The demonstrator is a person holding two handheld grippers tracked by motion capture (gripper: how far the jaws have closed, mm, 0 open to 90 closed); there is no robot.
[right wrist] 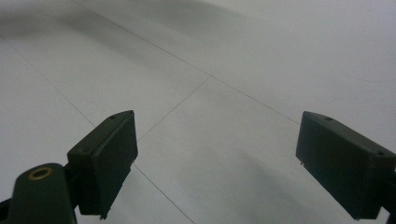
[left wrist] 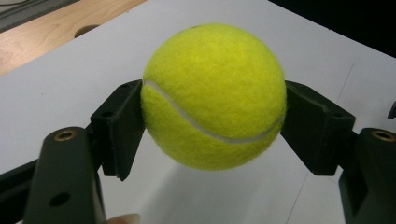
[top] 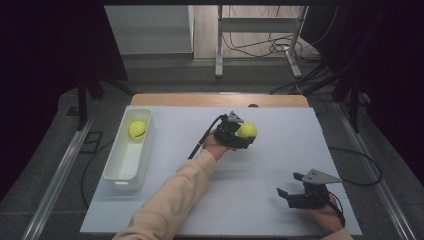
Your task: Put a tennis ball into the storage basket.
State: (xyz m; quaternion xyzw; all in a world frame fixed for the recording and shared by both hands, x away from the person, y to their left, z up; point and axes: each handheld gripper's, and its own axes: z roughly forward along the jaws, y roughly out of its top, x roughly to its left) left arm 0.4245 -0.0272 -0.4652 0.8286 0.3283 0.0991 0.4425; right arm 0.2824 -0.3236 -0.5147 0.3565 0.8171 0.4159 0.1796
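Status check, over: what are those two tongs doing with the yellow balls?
Left tongs shut on tennis ball, lifted. Right tongs open. Second ball in white bin. Nothing blocking.

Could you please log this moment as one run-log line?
left gripper: shut on tennis ball | right gripper: open, idle | bin: holds second ball

Left tongs [left wrist: 212, 116] clamped, apparently raised; right tongs [right wrist: 217, 158] spread wide.
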